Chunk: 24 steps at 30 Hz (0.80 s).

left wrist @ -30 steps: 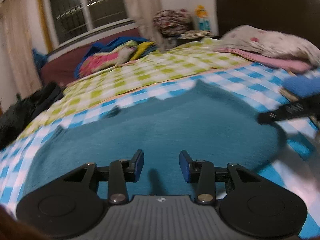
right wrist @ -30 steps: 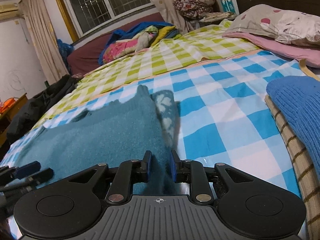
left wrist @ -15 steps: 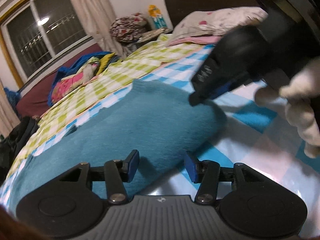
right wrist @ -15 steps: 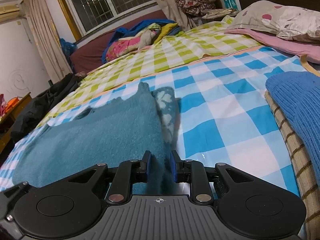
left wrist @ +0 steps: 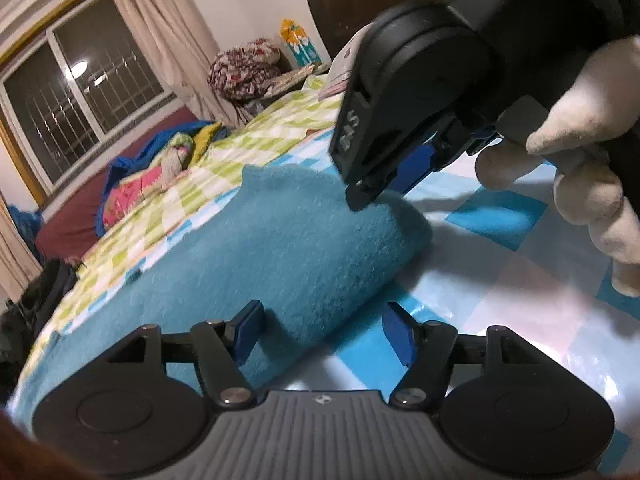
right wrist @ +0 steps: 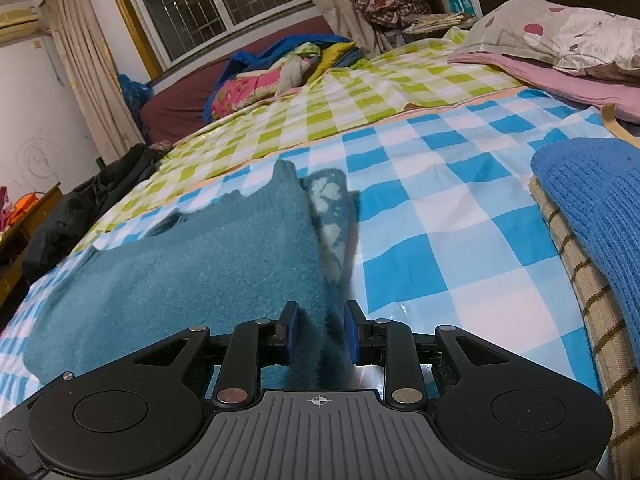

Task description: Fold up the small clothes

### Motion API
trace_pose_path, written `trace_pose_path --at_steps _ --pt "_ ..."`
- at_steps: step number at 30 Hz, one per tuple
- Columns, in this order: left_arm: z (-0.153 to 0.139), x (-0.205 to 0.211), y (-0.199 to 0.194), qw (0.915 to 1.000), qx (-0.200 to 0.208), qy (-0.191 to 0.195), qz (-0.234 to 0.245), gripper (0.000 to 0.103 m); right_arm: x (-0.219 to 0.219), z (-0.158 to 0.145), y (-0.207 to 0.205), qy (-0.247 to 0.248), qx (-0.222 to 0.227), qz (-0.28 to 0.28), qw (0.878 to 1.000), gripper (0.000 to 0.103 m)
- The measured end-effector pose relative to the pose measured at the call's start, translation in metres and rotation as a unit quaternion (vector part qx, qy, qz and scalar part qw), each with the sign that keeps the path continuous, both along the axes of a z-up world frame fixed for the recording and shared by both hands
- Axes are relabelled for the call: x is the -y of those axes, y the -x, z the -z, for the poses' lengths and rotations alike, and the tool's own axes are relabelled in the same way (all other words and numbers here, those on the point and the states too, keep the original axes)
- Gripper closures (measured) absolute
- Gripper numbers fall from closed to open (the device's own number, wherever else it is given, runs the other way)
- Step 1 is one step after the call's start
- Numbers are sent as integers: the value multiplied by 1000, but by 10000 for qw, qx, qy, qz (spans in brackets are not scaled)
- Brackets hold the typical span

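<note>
A teal fuzzy garment (left wrist: pixel 288 236) lies on the blue-checked sheet, its near edge folded over. My left gripper (left wrist: pixel 324 332) is open, with the garment's folded edge between its blue pads. My right gripper (right wrist: pixel 320 334) is shut on the teal garment (right wrist: pixel 208 264), pinching a raised fold of it just above the bed. In the left wrist view the right gripper (left wrist: pixel 384 184) comes down from the upper right onto the garment, held by a white-gloved hand (left wrist: pixel 592 184).
A folded blue knit (right wrist: pixel 596 196) on a striped cloth lies at the right. Pillows (right wrist: pixel 560 36) lie at the bed's head. A green-checked sheet (right wrist: pixel 360 100) and a pile of bright clothes (right wrist: pixel 276 72) are beyond. Dark clothing (right wrist: pixel 92 204) lies at the left.
My left gripper has swung right along the garment's edge, close to the right gripper, and its jaws have widened. The right gripper has stayed shut on the fold and shifted slightly.
</note>
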State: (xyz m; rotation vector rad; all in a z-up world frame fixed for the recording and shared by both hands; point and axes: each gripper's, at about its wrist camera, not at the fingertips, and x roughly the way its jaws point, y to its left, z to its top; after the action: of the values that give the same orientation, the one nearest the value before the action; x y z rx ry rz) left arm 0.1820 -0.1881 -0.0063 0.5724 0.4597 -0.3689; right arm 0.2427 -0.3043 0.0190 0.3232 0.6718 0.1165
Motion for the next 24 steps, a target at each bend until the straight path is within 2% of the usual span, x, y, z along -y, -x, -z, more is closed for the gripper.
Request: trace_pose_path --at_steps 4,12,15,18,20,22,24 --pt "4 14 -2 9993 262 -203 165 31 1 1 -1 -66 -10 3 10000 77" --pt "7 32 -10 9964 645 -429 354 30 18 3 -2 -741 -121 16 9972 72" --pt "8 33 -12 9959 722 -456 312 30 29 -2 -1 -986 -112 39 9951 66" --pt "6 28 -13 9970 598 -324 377 45 37 -2 -2 -1195 -117 30 9928 61" --pt "5 25 -12 9972 553 -291 407 60 43 -1 -5 -1363 -153 5 9906 51" --pt "3 20 -12 9972 566 -269 401 67 46 1 -10 -1505 -197 10 9884 44" --pt "1 17 -14 9975 532 -179 426 69 50 3 -19 -1561 -239 33 9874 43"
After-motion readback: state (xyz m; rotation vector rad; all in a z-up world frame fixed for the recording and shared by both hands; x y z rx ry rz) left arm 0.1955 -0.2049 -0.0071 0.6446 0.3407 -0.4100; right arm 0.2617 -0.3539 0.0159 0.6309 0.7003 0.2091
